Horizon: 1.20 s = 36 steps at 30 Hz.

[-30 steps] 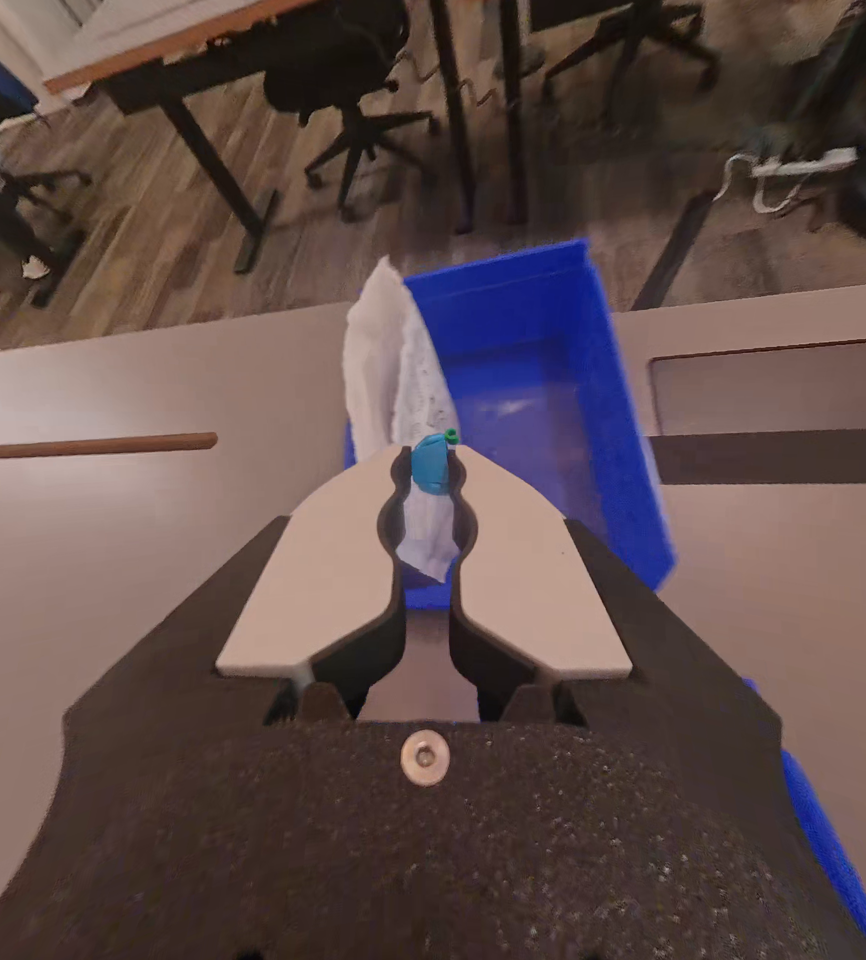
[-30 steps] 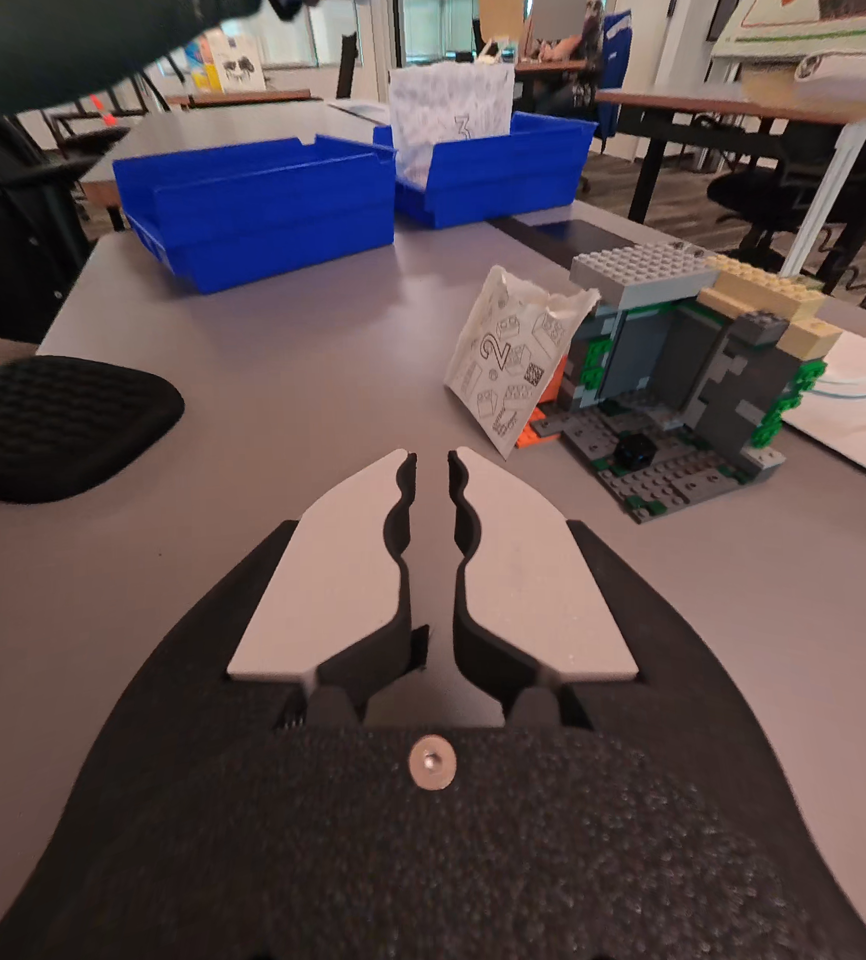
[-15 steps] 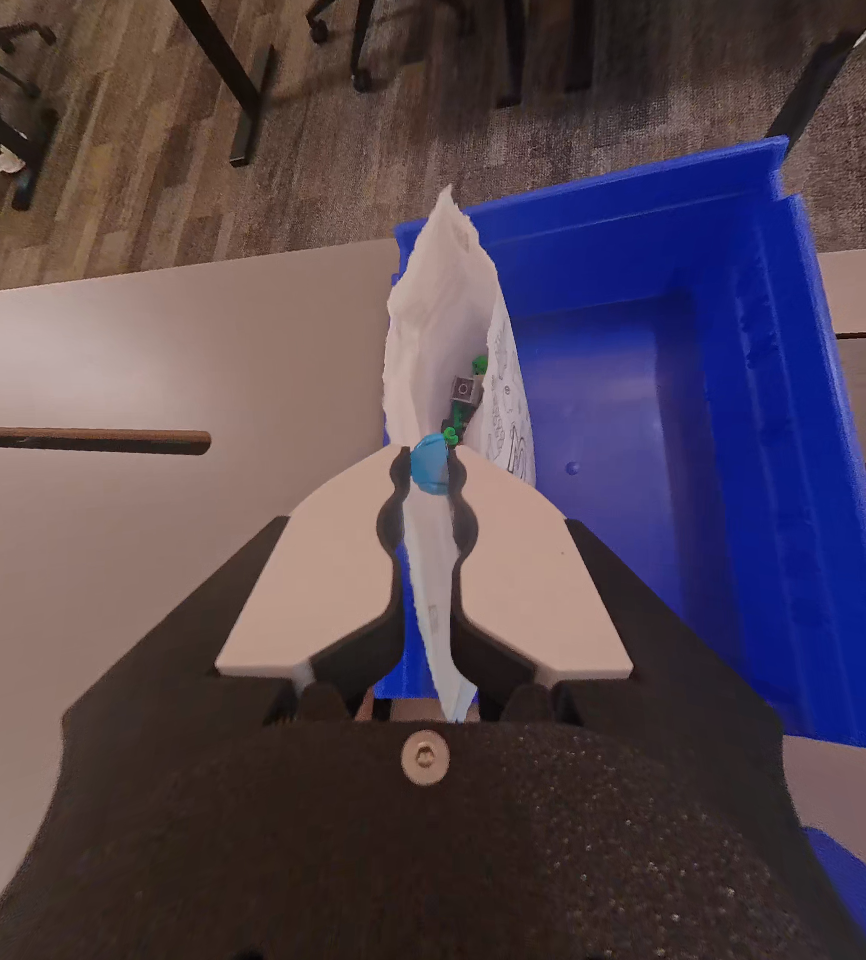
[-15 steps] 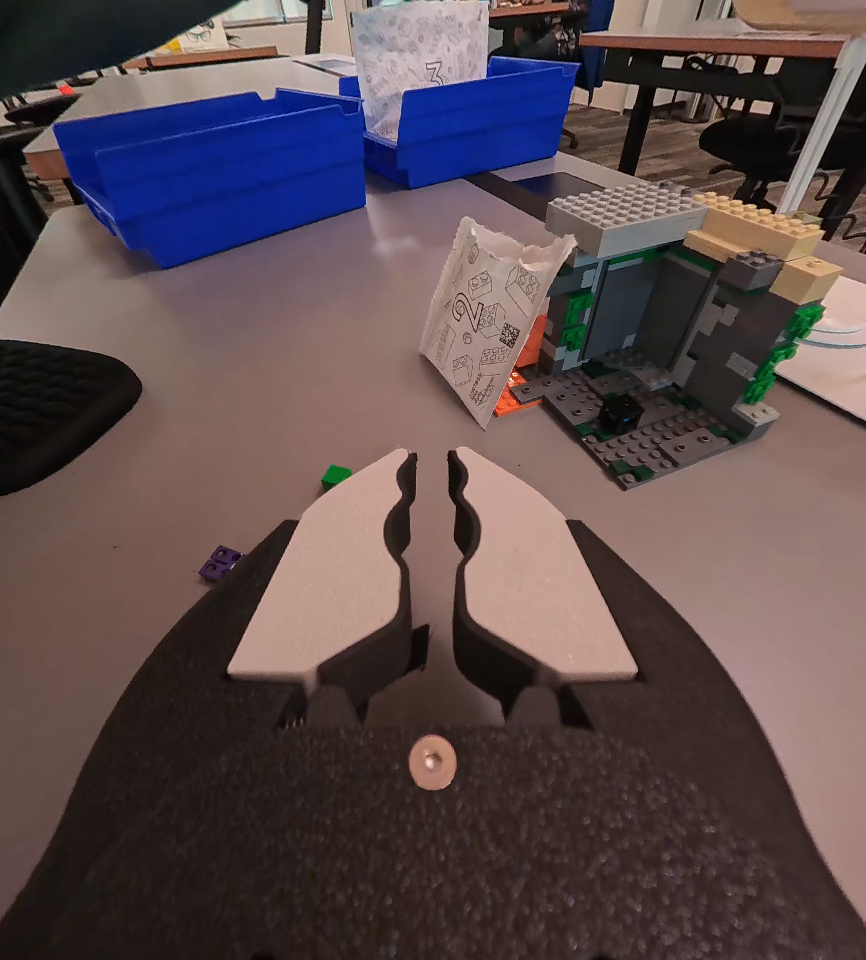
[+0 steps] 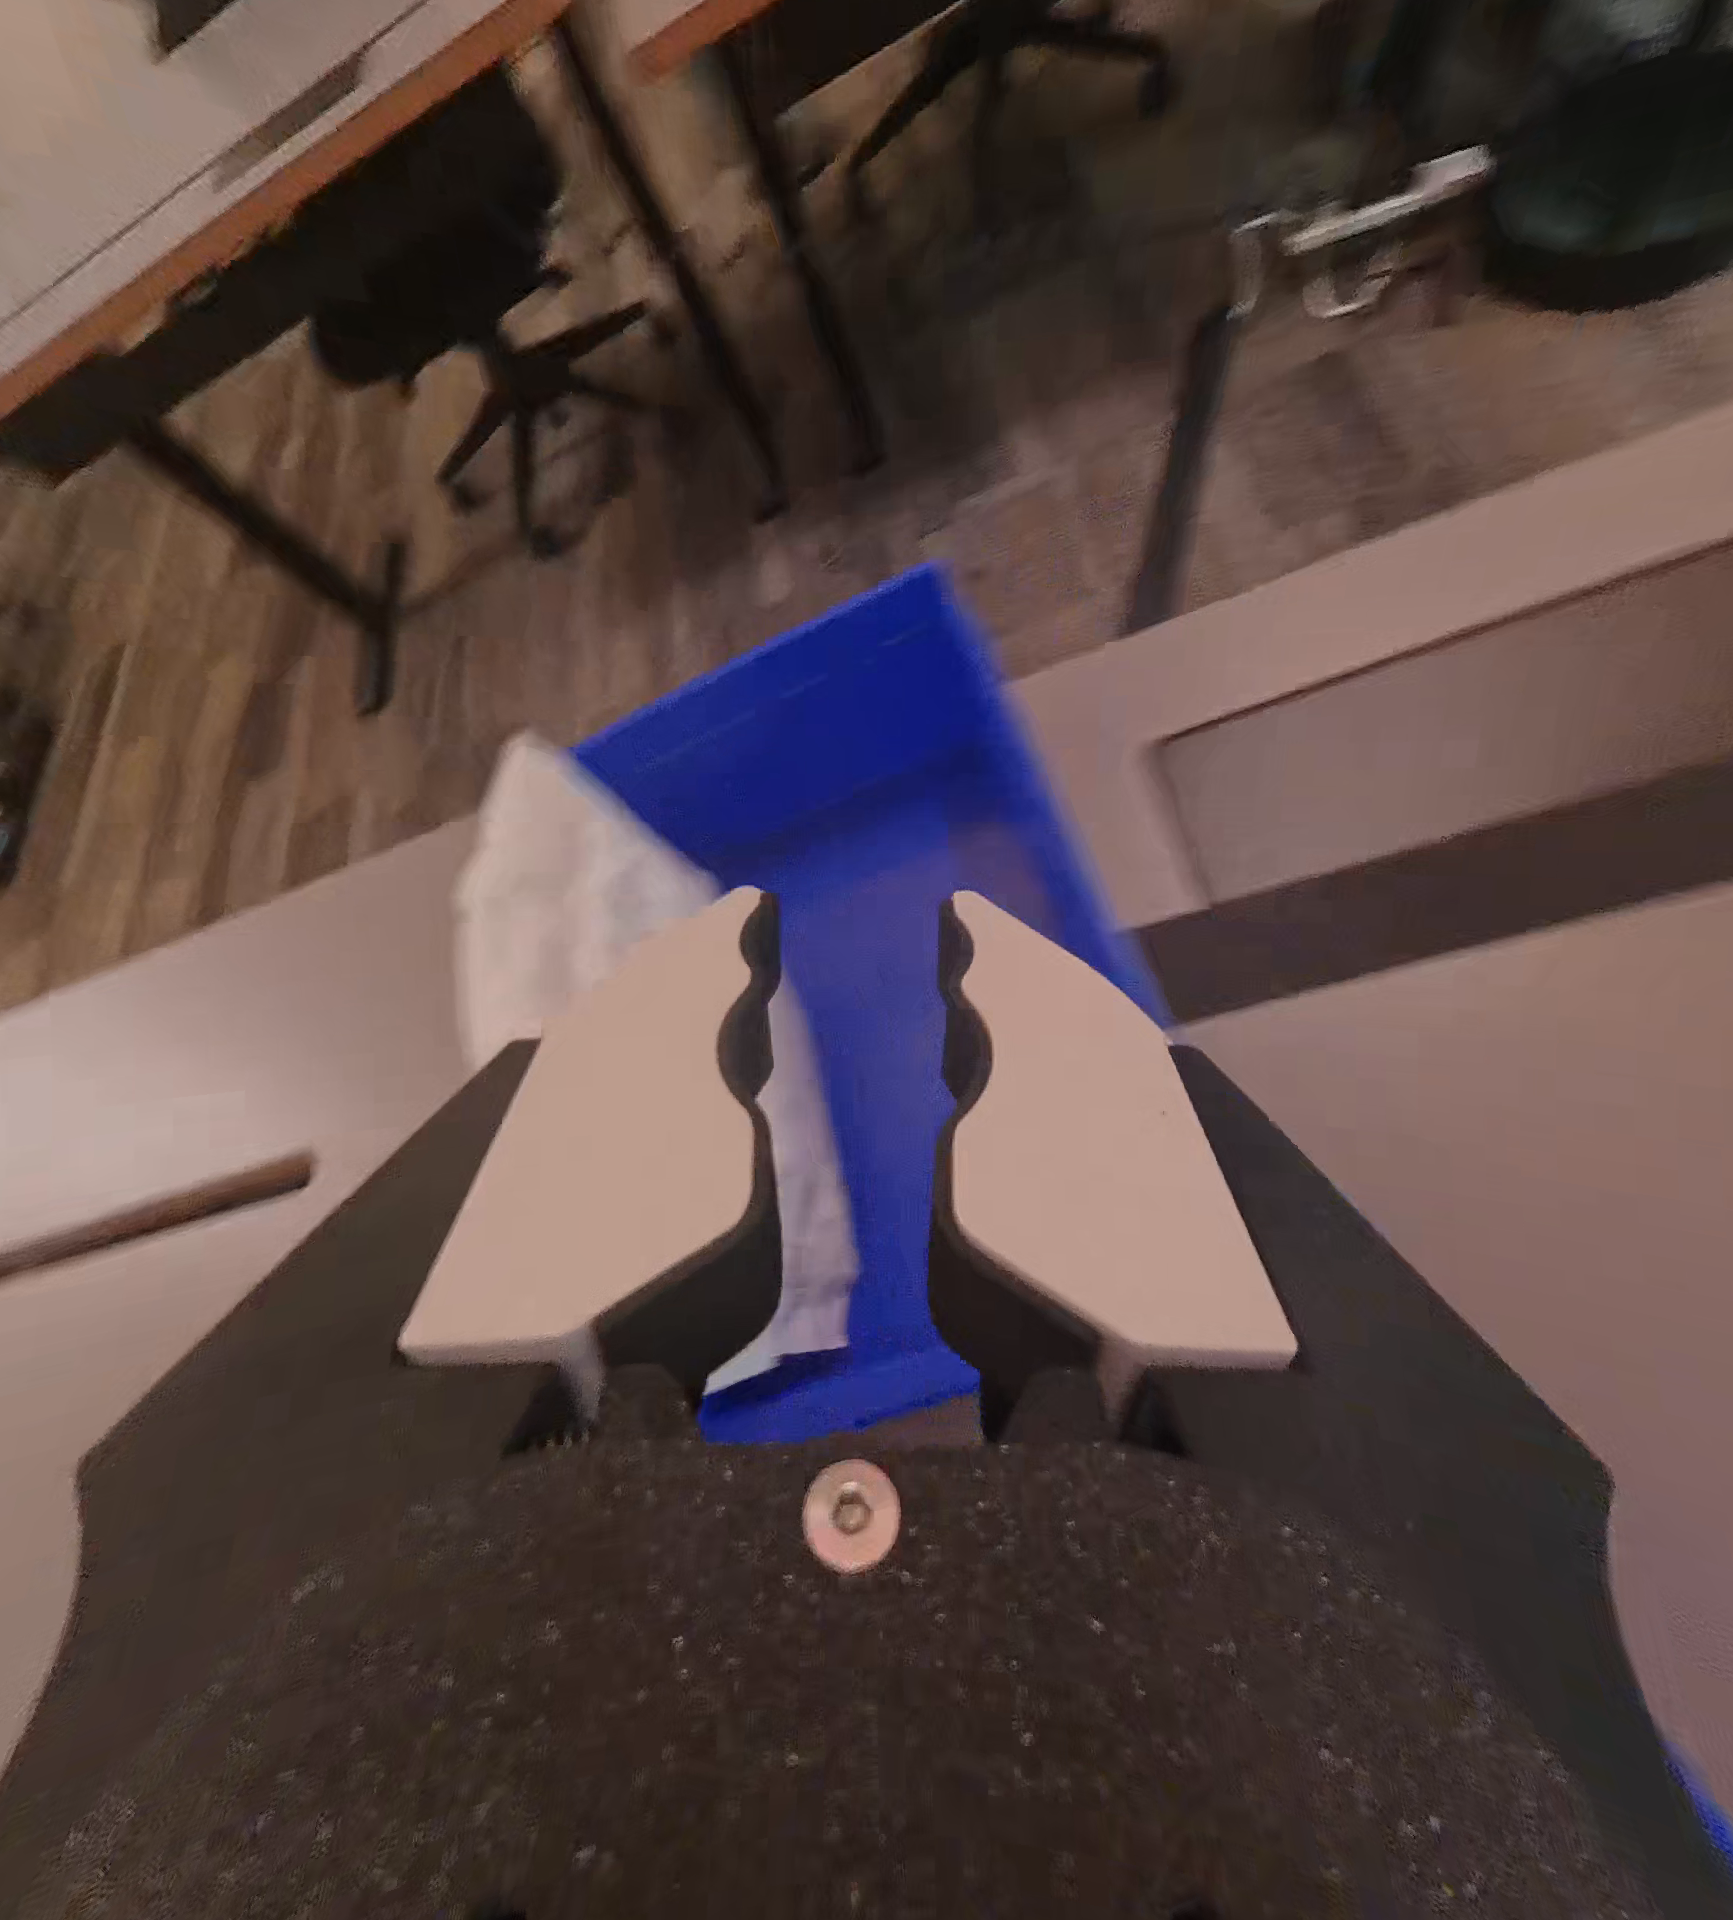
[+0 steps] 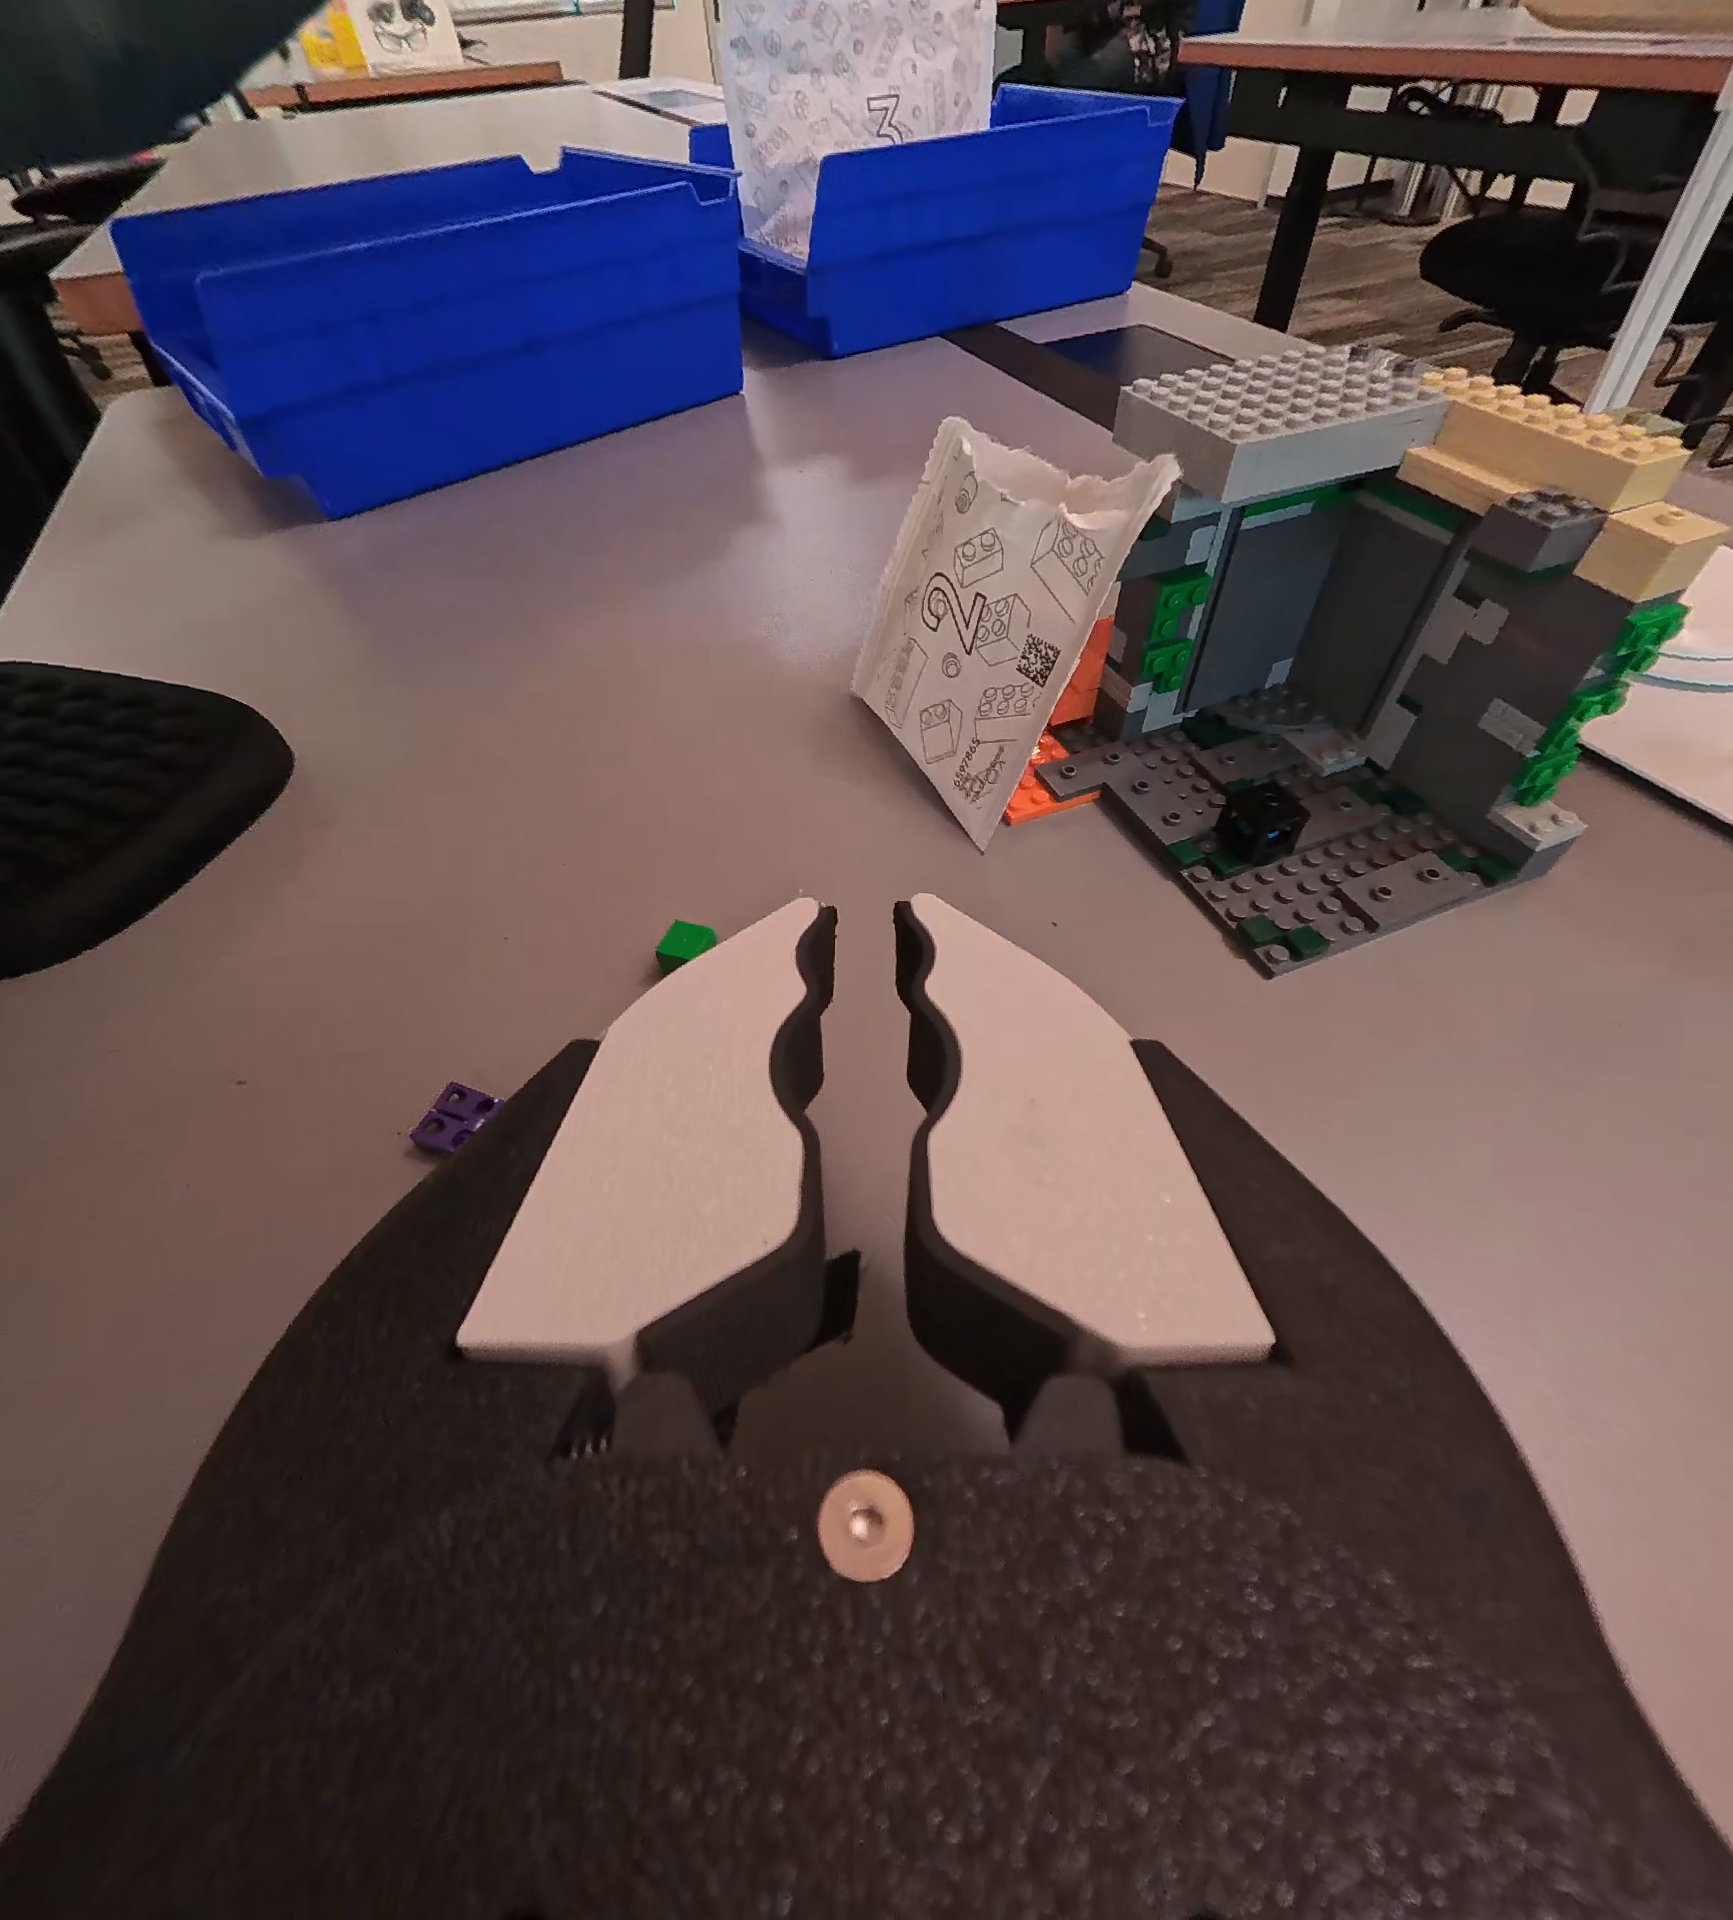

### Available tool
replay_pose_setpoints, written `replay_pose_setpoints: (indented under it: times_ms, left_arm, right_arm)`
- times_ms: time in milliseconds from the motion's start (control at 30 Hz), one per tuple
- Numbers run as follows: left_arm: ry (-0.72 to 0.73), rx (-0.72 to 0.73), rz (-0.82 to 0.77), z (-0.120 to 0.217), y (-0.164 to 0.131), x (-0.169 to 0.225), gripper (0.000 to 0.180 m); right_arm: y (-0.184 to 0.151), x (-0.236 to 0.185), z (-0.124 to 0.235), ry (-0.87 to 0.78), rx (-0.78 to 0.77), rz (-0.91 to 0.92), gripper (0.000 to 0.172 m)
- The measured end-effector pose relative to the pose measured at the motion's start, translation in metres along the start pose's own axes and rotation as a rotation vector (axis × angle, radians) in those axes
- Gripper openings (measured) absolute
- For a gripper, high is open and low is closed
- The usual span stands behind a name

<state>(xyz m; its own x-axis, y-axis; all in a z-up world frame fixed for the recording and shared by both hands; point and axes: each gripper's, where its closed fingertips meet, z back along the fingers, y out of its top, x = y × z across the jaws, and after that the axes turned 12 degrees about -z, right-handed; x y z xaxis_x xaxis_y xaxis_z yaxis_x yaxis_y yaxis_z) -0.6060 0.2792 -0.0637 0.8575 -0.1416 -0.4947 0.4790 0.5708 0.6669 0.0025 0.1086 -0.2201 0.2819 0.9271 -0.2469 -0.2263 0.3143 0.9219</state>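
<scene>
In the blurred left wrist view my left gripper (image 5: 857, 904) is open and empty, above a blue bin (image 5: 841, 748). A white paper bag (image 5: 550, 883) stands at the bin's left wall, just left of my fingers. My right gripper (image 6: 862, 909) is open by a narrow gap with nothing between the pads, low over the grey table (image 6: 529, 675). A small green brick (image 6: 683, 943) lies just left of its left fingertip, and a purple piece (image 6: 455, 1117) lies further back on the left.
A torn white paper bag (image 6: 997, 623) leans on a grey, tan and green brick building (image 6: 1361, 644) ahead right. Two blue bins (image 6: 446, 312) (image 6: 945, 229) stand at the far edge, one with a printed bag (image 6: 841, 104). A black pad (image 6: 62, 800) lies at left. Tip to tip, the grippers are about 65 cm apart.
My left gripper opened and the small blue and green piece it held over the bag in the bin is gone from its pads; its view swung. My right gripper drew back, bringing the green and purple pieces into view.
</scene>
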Motion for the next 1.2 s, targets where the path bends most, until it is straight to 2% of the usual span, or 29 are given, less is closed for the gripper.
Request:
replay_pose_setpoints:
  times_ms: [100, 267, 367, 433, 567, 733, 867, 933, 1100, 1200]
  left_arm:
    - [-0.148, 0.116, -0.128, 0.037, 0.039, 0.093, 0.028]
    - [-0.391, 0.263, -0.347, 0.105, 0.066, 0.273, 0.028]
    - [-0.585, 0.331, -0.447, 0.148, 0.063, 0.385, 0.028]
    - [-0.709, 0.329, -0.508, 0.170, 0.048, 0.452, 0.028]
    - [-0.885, 0.304, -0.580, 0.197, 0.016, 0.552, 0.029]
    - [-0.913, 0.219, -0.575, 0.177, 0.003, 0.606, 0.031]
    - [-0.940, 0.137, -0.485, 0.155, 0.004, 0.623, 0.036]
    - [-0.953, 0.130, -0.470, 0.152, 0.005, 0.627, 0.029]
    - [-0.922, 0.144, -0.490, 0.152, 0.008, 0.614, 0.013]
    - [-0.842, 0.181, -0.434, 0.150, 0.020, 0.569, 0.013]
  right_arm:
    - [0.000, -0.003, 0.000, 0.008, -0.001, 0.002, 0.011]
    - [0.002, -0.008, 0.000, 0.030, 0.010, 0.000, 0.011]
    - [0.002, -0.006, 0.001, 0.025, 0.009, 0.002, 0.011]
    - [0.002, -0.005, 0.002, 0.013, 0.004, 0.012, 0.011]
    - [-0.001, 0.000, 0.004, -0.042, -0.028, 0.033, 0.011]
    - [0.000, -0.004, 0.006, -0.058, -0.046, 0.073, 0.011]
    - [0.000, -0.007, 0.008, -0.060, -0.053, 0.097, 0.011]
    - [0.000, -0.008, 0.009, -0.061, -0.053, 0.103, 0.011]
    - [0.002, -0.007, 0.012, -0.064, -0.051, 0.107, 0.011]
    - [0.000, -0.006, 0.012, -0.066, -0.060, 0.104, 0.011]
